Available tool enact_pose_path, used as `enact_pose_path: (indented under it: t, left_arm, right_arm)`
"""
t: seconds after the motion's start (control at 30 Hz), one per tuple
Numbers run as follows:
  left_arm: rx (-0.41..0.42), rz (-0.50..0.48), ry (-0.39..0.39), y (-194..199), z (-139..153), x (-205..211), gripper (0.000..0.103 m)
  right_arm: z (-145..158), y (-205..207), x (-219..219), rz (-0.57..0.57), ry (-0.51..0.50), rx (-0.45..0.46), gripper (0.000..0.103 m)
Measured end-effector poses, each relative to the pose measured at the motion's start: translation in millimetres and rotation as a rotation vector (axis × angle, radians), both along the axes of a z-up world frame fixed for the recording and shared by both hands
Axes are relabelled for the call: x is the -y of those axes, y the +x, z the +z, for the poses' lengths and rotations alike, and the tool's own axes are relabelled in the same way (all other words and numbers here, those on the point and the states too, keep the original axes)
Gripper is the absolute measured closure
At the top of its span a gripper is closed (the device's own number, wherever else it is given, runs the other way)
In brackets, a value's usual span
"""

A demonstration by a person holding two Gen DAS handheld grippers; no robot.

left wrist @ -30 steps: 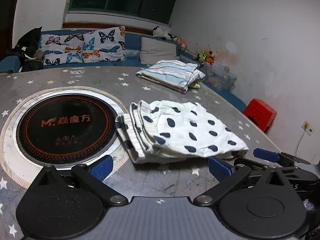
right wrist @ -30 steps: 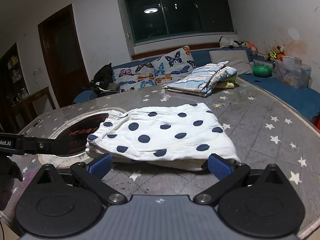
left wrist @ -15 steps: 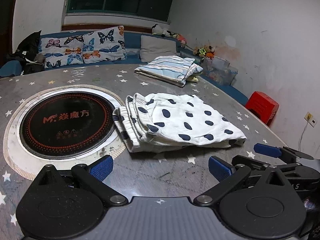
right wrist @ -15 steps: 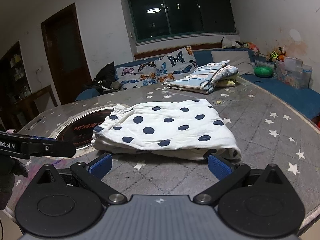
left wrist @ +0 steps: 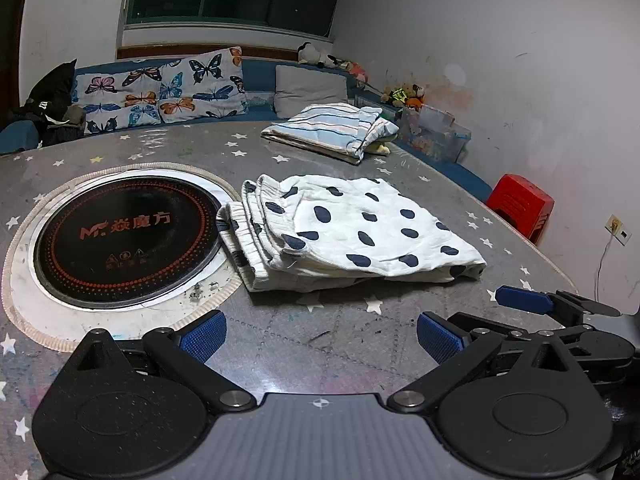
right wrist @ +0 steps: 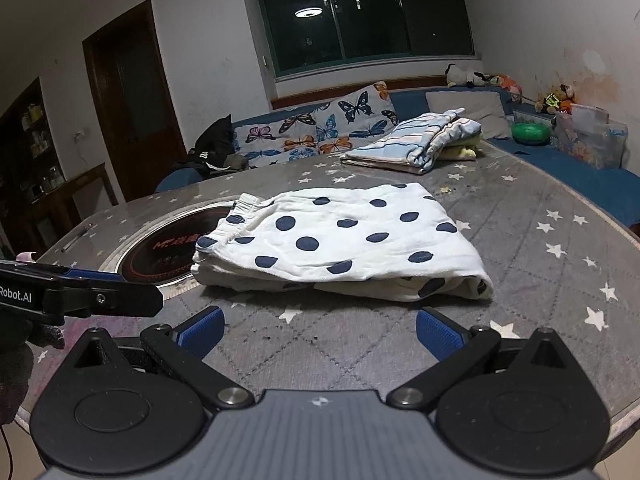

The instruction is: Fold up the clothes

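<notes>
My left claw (left wrist: 320,334) hangs low over the near part of the star-patterned table (left wrist: 168,148), its blue pads spread wide with nothing between them. The folded polka-dot garment (left wrist: 352,232) lies flat on the table ahead of it, clear of the pads and slightly to the right, its gathered waistband edge just beside the round black cooktop (left wrist: 124,236) set into the tabletop. My right claw (right wrist: 318,330) is likewise spread and empty; from its camera the garment sits straight ahead, apart from both pads, the folded hem nearest my right pad. A striped folded cloth (left wrist: 332,132) rests farther back on the table, well apart from the dotted one.
</notes>
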State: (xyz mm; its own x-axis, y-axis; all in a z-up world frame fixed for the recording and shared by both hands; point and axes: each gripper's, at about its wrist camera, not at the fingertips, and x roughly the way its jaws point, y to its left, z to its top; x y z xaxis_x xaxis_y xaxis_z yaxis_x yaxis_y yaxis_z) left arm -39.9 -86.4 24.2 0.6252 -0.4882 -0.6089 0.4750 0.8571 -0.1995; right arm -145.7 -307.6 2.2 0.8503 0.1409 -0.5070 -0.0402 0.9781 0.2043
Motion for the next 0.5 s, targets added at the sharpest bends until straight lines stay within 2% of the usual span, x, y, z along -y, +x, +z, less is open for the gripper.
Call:
enact_pose_path:
  t: [0.5]
  left_arm:
    - [-0.032, -0.011, 0.021, 14.9, -6.7, 5.5, 0.000]
  right_arm:
    - [-4.2, 13.2, 2.5, -0.025, -0.009, -0.037, 0.000]
